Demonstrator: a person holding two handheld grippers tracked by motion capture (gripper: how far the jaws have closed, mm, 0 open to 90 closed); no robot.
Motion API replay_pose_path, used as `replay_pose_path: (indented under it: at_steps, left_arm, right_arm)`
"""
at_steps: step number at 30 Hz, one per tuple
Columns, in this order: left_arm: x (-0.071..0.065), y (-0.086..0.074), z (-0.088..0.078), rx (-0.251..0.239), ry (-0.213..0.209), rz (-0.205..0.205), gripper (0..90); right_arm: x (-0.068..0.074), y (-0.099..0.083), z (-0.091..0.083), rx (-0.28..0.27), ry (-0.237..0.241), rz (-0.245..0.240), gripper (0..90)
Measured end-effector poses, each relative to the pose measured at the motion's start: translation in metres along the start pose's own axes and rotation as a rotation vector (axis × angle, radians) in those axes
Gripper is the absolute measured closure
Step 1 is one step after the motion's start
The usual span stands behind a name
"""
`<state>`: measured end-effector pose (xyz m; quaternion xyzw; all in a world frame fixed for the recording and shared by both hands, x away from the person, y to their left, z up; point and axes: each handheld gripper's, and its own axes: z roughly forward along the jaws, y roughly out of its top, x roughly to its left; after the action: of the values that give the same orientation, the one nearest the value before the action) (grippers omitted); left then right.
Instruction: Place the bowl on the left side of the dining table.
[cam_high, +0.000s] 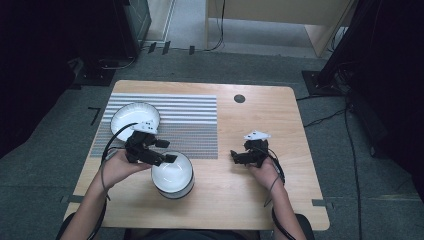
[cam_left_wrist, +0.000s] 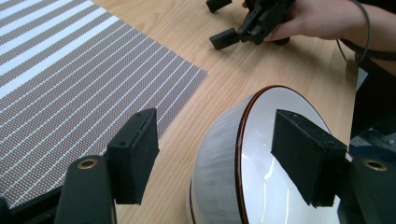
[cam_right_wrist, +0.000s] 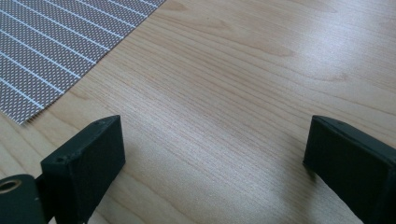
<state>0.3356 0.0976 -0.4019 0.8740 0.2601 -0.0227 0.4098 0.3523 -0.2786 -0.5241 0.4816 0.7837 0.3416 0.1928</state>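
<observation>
I am holding my left tongs (cam_high: 165, 151) over the near white bowl (cam_high: 173, 176), jaws apart and straddling its brown-edged rim: in the left gripper view one jaw is hanging outside the wall and the other inside, neither pressing on it. The bowl is standing on the wooden worktop (cam_high: 260, 195) just off the near corner of the striped placemat (cam_high: 185, 125). A second white bowl (cam_high: 134, 116) is sitting on the mat's far left. My right tongs (cam_high: 239, 156) are resting well apart, jaws wide over bare wood.
</observation>
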Motion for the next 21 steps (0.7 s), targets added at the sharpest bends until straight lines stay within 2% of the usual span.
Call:
replay_pose_path:
  at_steps: [2, 4, 7, 9, 21]
  left_arm:
    - [0.000, 0.000, 0.001, 0.011, 0.002, -0.007, 31.4]
    - [0.000, -0.001, 0.003, 0.026, 0.009, 0.006, 32.4]
    - [0.001, -0.002, 0.005, 0.028, 0.010, -0.006, 30.2]
    - [0.001, -0.003, 0.005, 0.027, 0.005, 0.001, 29.9]
    - [0.000, -0.004, 0.012, 0.063, -0.010, -0.004, 42.6]
  right_arm:
    - [0.000, 0.000, 0.000, -0.001, 0.000, 0.000, 4.6]
    - [0.000, 0.000, 0.000, -0.001, 0.000, 0.000, 4.6]
    - [0.000, 0.000, 0.000, 0.000, 0.000, -0.001, 4.6]
    - [0.000, 0.000, 0.000, 0.000, 0.000, -0.001, 4.6]
    - [0.000, 0.000, 0.000, 0.000, 0.000, 0.000, 4.6]
